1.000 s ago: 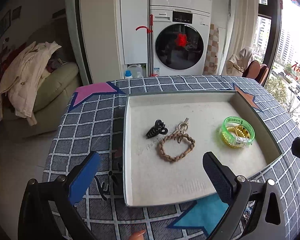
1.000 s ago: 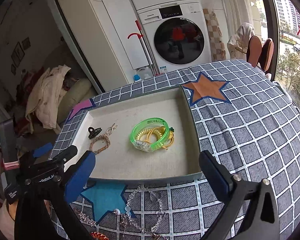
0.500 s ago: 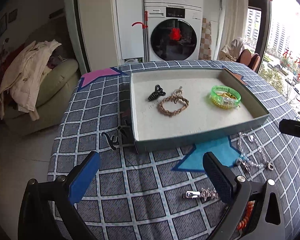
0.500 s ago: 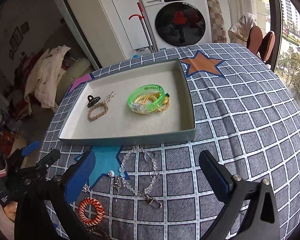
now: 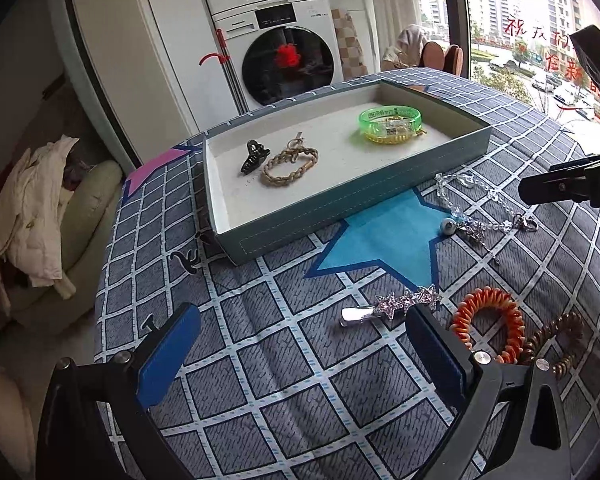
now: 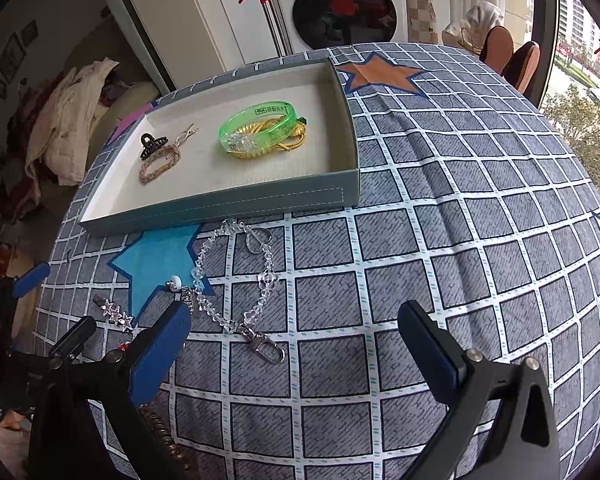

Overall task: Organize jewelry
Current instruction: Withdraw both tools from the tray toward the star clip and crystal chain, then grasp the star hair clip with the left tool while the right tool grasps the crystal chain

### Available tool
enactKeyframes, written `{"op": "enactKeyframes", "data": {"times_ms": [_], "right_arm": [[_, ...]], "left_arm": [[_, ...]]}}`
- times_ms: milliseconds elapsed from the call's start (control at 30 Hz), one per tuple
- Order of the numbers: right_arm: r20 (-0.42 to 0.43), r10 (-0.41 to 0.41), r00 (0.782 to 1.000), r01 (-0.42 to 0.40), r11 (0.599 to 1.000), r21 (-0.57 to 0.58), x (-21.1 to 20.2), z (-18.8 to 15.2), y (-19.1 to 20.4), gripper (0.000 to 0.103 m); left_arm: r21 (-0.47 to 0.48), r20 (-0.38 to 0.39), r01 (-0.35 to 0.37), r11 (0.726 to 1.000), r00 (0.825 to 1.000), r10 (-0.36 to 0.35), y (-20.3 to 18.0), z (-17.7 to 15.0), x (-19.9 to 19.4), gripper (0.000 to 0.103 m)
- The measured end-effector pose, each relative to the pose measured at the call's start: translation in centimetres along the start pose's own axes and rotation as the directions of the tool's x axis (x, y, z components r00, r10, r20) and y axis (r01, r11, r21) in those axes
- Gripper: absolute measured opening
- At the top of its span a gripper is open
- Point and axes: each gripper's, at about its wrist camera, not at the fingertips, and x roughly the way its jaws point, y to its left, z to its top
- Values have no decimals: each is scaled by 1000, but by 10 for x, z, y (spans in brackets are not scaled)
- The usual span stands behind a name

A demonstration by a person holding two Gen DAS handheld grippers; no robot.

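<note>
- Both grippers I'm steering are spread wide and hold nothing: my left gripper [image 5: 300, 352] hangs over the near edge of the table, and my right gripper [image 6: 296, 344] hangs over the checked tablecloth [image 6: 460, 240] in front of the tray.
- I see a shallow grey-green tray [image 6: 228, 202] on the cloth, towards the far edge of the table.
- Inside it, by its left wall, lies a black claw clip [image 5: 253, 156], with a braided rope bracelet [image 5: 288, 166] just beside it.
- Towards its right wall sits a clear green bangle [image 5: 390, 124] on a yellow coil tie [image 6: 288, 142].
- Loose on the cloth, just in front of the tray, is a clear bead chain [image 6: 236, 276].
- Nearer me lie a star hair clip [image 5: 388, 306], an orange coil tie [image 5: 488, 322] and a brown coil tie [image 5: 556, 340].
</note>
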Motion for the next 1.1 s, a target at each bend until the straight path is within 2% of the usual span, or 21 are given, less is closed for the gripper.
{"op": "enactKeyframes", "data": {"times_ms": [400,600,667,867,967,1100], "right_arm": [[-8,-69,998,68,995,-72,16,9,12,103],[-19,-69,997,67,991,-112,29,20,21,89],[-23,-77,997,73,987,-143,35,24,26,79],[5,-102,995,100,968,-232,42,29,40,66],[5,-95,995,93,965,-244,42,30,42,60],[-2,-84,996,80,960,-267,42,29,46,53]], "left_arm": [[115,-14,36,993,999,-35,-13,10,17,103],[155,-19,57,986,998,-55,-18,11,20,103],[166,-16,68,984,998,-66,-21,12,19,103],[235,-19,113,965,994,-111,-35,17,20,103],[217,-41,158,963,987,-153,-35,21,22,97],[164,-72,241,957,970,-232,-31,21,23,81]]}}
